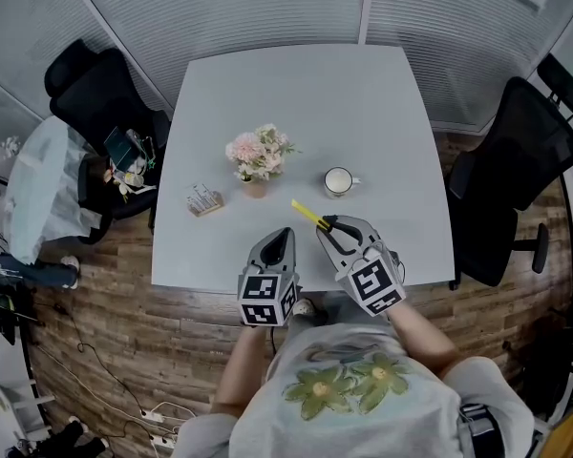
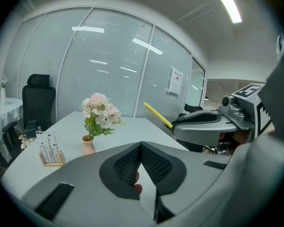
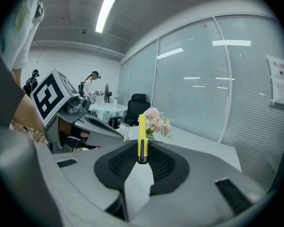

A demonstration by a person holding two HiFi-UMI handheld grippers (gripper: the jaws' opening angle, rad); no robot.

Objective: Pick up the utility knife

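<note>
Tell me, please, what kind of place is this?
Probably an office meeting room: a pale table stands in the middle, black office chairs are beside it, and glass walls with blinds close the room.

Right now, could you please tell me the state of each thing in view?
utility knife: gripped, held clear of the table
right tongs: shut on the utility knife
left tongs: shut, empty
mug: upright
flower vase: upright
wooden stand: upright
</note>
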